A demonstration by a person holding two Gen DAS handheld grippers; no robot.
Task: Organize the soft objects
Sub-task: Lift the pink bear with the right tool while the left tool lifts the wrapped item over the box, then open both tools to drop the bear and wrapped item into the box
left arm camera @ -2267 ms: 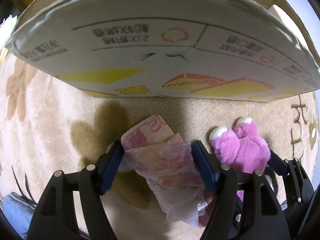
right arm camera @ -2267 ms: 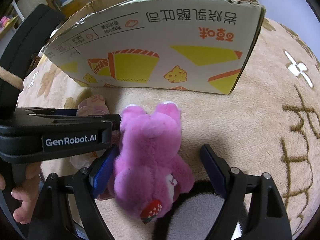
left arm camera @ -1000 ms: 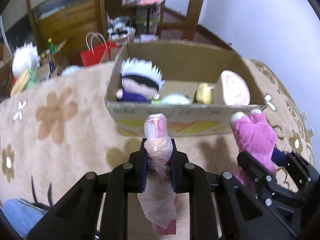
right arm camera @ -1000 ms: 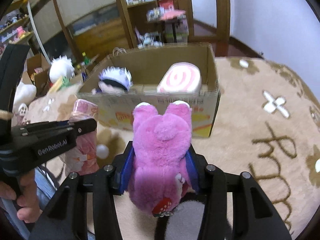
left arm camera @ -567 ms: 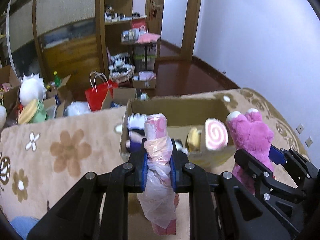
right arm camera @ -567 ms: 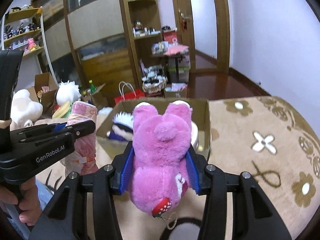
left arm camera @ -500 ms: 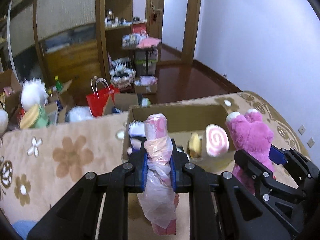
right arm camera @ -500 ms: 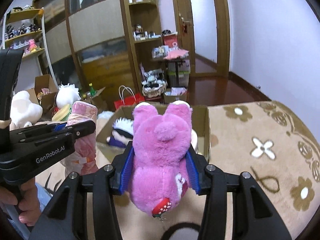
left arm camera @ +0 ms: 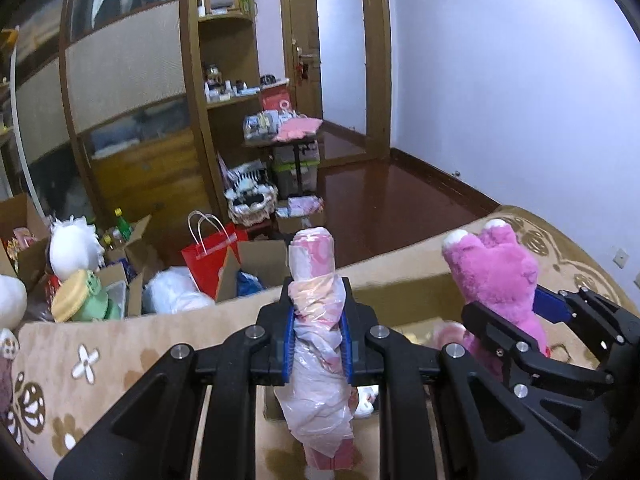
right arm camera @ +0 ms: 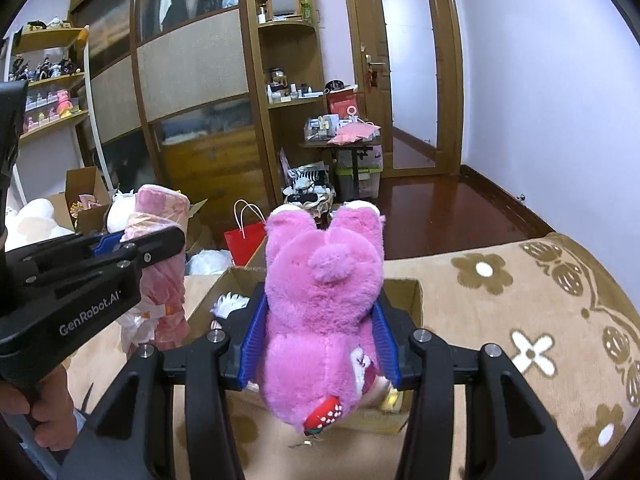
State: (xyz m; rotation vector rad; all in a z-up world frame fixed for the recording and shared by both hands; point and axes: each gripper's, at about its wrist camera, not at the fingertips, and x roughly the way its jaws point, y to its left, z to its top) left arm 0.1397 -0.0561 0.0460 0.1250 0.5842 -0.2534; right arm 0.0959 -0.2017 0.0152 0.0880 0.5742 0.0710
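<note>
While both my grippers grip soft toys, the cardboard box sits open just below and ahead of them
Left gripper: jaws pinched tight on the pink bagged roll, upright between the pads. Right gripper: jaws clamped on the magenta plush bear, ears pointing away from me. Box rests on the beige flowered rug

I have 2 tools side by side above the carpet: the left tool with the wrapped roll between its pads, the right tool with the plush bear. The cardboard box sits just beyond and below them. Far left lie plush toys, a paper bag behind the box.
</note>
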